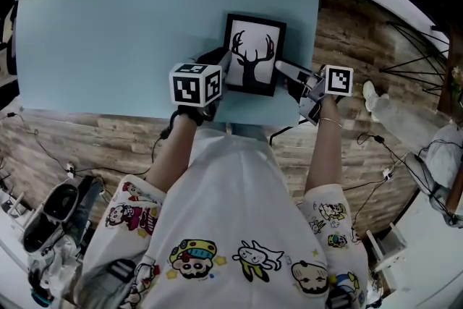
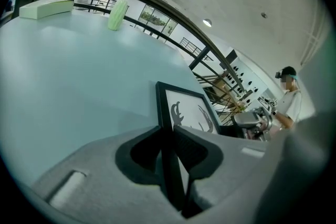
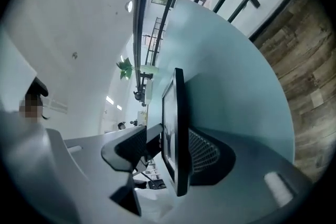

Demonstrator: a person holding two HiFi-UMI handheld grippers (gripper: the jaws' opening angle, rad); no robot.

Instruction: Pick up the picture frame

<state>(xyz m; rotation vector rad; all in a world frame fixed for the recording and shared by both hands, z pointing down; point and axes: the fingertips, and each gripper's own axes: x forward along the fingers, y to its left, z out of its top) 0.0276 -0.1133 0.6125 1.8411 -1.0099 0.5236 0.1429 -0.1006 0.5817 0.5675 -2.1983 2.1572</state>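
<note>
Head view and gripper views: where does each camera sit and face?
Head view: on the person's head, facing steeply down at the table; shirt, forearms, left gripper, right gripper show.
Left gripper view: on the left gripper, along jaws shut on the picture frame.
Right gripper view: on the right gripper, along open jaws straddling that frame.
All share the frame.

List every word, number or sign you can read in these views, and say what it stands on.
No readable words or numbers anywhere.
picture frame: deer silhouette only, no caption.
marker cubes: black-and-white square codes, no letters.
shirt: cartoon prints, no legible text.
</note>
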